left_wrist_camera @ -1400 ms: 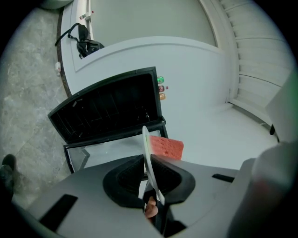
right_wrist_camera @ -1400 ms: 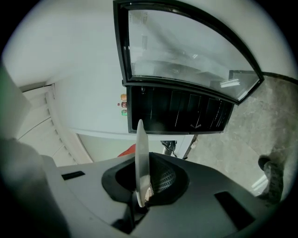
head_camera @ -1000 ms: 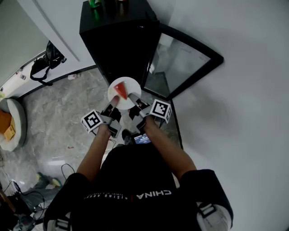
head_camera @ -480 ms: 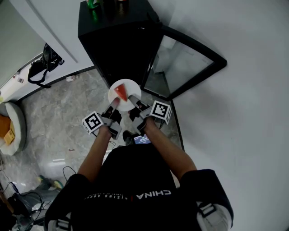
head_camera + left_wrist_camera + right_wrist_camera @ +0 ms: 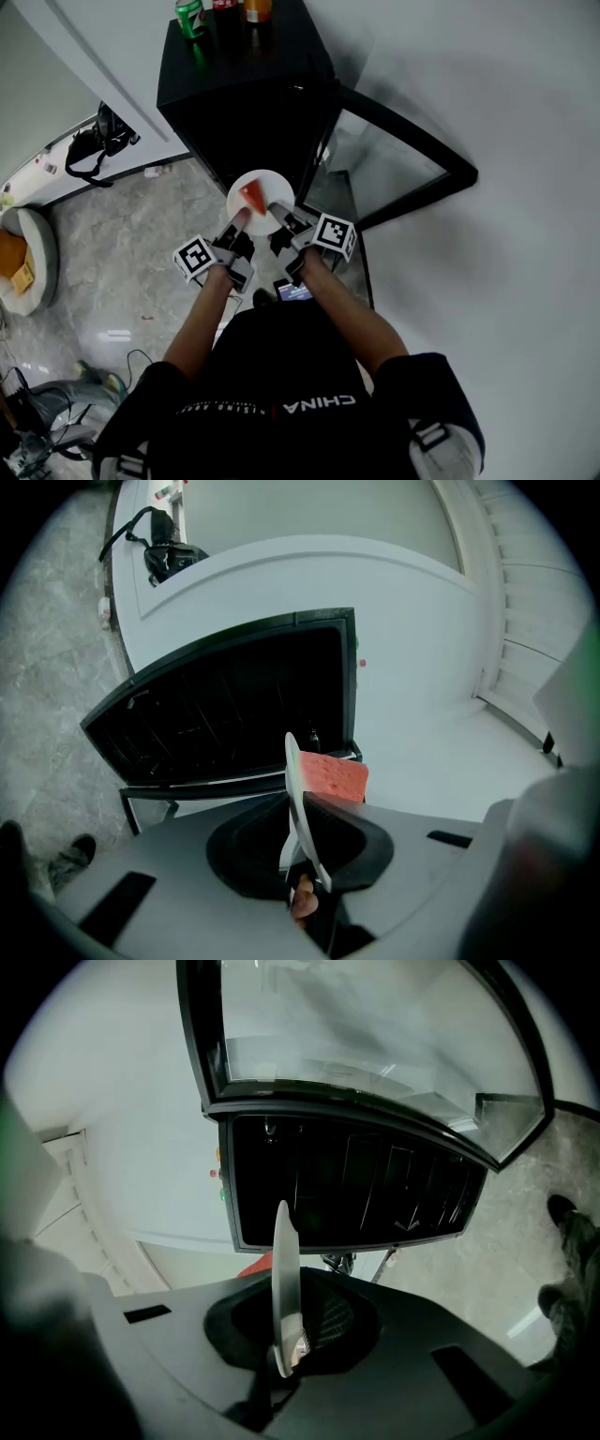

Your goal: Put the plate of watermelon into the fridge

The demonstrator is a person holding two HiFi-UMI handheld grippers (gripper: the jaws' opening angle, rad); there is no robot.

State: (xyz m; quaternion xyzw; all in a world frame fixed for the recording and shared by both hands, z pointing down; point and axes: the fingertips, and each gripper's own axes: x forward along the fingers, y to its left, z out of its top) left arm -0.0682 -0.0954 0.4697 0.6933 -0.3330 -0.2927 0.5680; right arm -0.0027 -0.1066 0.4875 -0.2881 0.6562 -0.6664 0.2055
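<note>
1. Head view: black fridge (image 5: 248,103) stands with glass door (image 5: 398,155) swung open.
2. Left hand-held gripper (image 5: 239,219) and right hand-held gripper (image 5: 279,210) each pinch the plate (image 5: 274,187) rim.
3. Plate hangs just before the fridge opening.
4. Watermelon slice (image 5: 251,195) lies seemingly mid-plate.

Home-like room: small black fridge (image 5: 248,84), marble floor (image 5: 112,258), drink cans (image 5: 190,17).

"What's on the floor (image 5: 122,244)?"
"It's grey marbled stone. A black bag (image 5: 94,145) lies by the wall, a round cushion (image 5: 23,258) at the left edge, and the black fridge (image 5: 262,70) stands on it."
"And on the fridge's top?"
"A green can (image 5: 190,16) beside two more drinks (image 5: 258,9)."
</note>
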